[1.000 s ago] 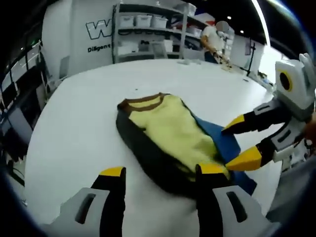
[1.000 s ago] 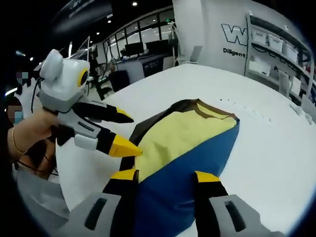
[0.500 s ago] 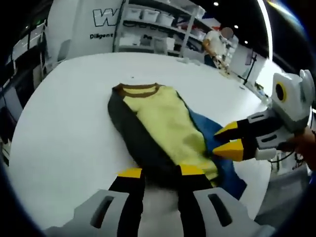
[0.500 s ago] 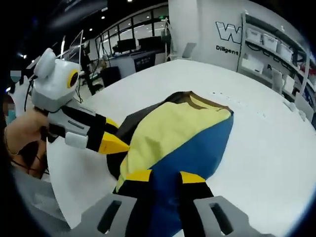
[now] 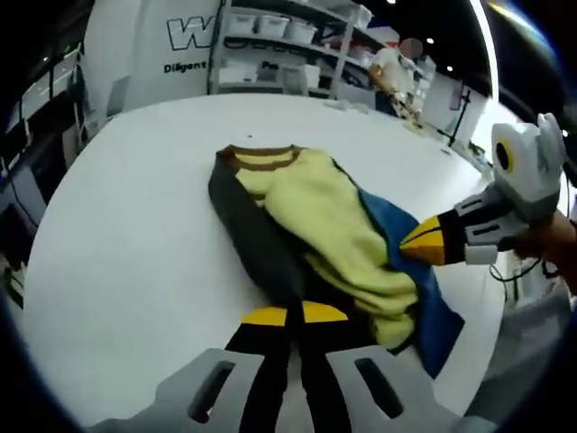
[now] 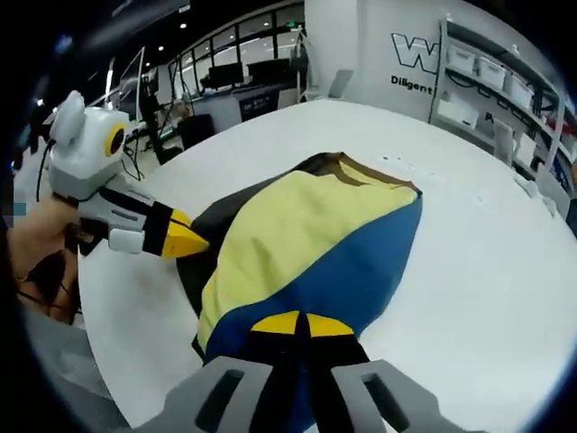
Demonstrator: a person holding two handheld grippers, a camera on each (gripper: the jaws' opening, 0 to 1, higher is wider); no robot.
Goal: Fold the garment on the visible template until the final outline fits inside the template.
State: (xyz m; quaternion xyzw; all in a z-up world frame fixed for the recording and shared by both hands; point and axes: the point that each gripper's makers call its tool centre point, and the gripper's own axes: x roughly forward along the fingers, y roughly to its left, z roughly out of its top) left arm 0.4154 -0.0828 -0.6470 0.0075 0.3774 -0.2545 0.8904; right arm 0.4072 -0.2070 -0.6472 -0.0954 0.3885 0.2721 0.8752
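My left gripper (image 5: 295, 314) has its jaws pinched together on the near hem of the garment (image 5: 315, 239), the yellow tips touching with dark fabric caught between them. The garment lies on the white table (image 5: 135, 234), stretched away from me, with its brown collar (image 5: 263, 159) at the far end. From this side I see a dark grey panel along the left, a yellow panel down the middle bunched into soft ridges, and a blue panel on the right. My right gripper (image 5: 424, 242) comes in from the right in the left gripper view, its jaws pressed together at the blue edge of the cloth.

In the right gripper view my right gripper (image 6: 297, 323) has its jaws closed on the blue hem nearest me, tips meeting with the fabric between them. The garment (image 6: 311, 257) runs away from these jaws towards the collar (image 6: 356, 171), blue on the right, yellow in the middle, dark grey along the left edge. My left gripper (image 6: 185, 242) reaches in from the left, its jaws drawn together at the dark edge, with my hand (image 6: 41, 248) behind it.

Past the table stand shelves with storage bins (image 5: 270, 36) against a white wall with lettering (image 6: 419, 56). I cannot make out a template outline under the cloth.
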